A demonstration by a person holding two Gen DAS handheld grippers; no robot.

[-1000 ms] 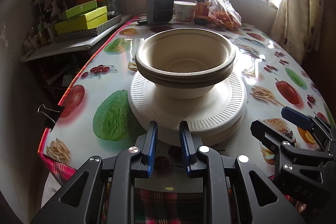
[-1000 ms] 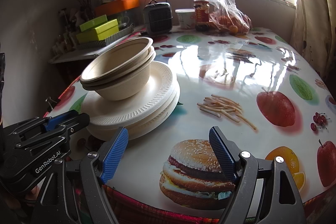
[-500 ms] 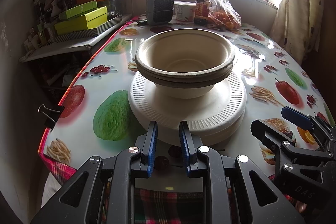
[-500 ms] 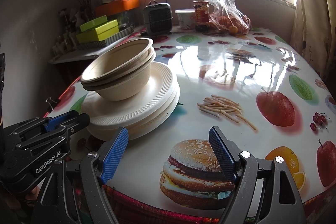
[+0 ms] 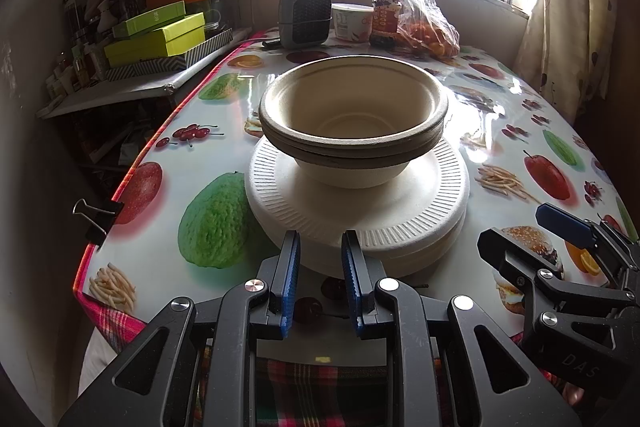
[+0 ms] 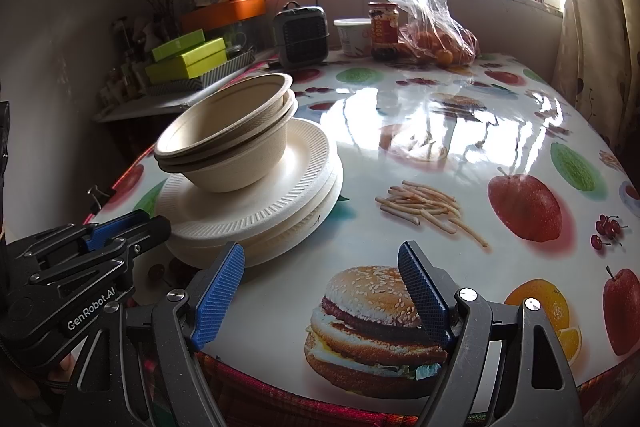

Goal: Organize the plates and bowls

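A stack of beige paper bowls [image 5: 352, 123] sits on a stack of white ribbed paper plates [image 5: 360, 211] near the table's front left edge. The bowls [image 6: 228, 143] and plates [image 6: 264, 203] also show in the right wrist view. My left gripper [image 5: 320, 267] hovers just before the plates' near rim, jaws a small gap apart and empty. My right gripper [image 6: 320, 287] is open wide and empty, over the burger print to the right of the stack. Each gripper shows in the other's view: the right one [image 5: 560, 259] and the left one [image 6: 92, 239].
The table [image 6: 440, 147] has a glossy fruit-print cloth. At the back stand a small grey heater [image 5: 305, 17], a tub [image 5: 352, 21], a jar [image 5: 386, 19] and a bag of oranges [image 5: 424, 23]. Green boxes [image 5: 156, 37] lie on a shelf left. A binder clip [image 5: 96, 217] grips the left edge.
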